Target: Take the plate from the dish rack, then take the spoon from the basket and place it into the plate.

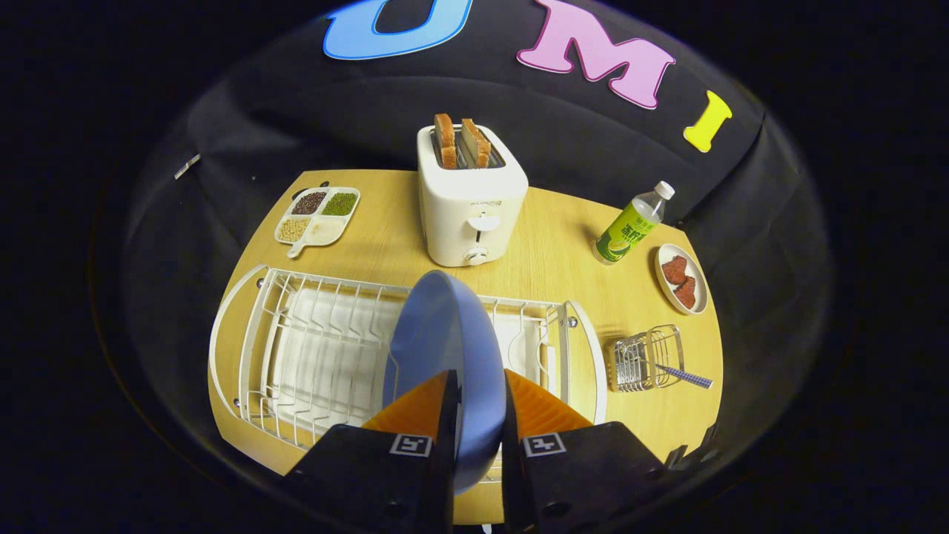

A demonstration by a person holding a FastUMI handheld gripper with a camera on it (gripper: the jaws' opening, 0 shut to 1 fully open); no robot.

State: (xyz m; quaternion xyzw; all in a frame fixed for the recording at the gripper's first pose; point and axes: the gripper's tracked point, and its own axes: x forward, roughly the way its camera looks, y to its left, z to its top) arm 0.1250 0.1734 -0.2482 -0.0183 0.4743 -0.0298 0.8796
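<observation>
Now tongs [478, 386] clenched on one plate [437, 326] above one dish rack [311, 348]; one spoon [686, 377] in basket [646, 357].

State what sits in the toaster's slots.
Two slices of bread stand upright in the toaster, one per slot, tops sticking out. Their lower parts are hidden inside. The gripper grips the plate over the dish rack.

Tongs [478, 389] clamped on plate [445, 334]

Toaster [471, 204] beyond dish rack [311, 348]; tabletop [556, 252] between open.
</observation>
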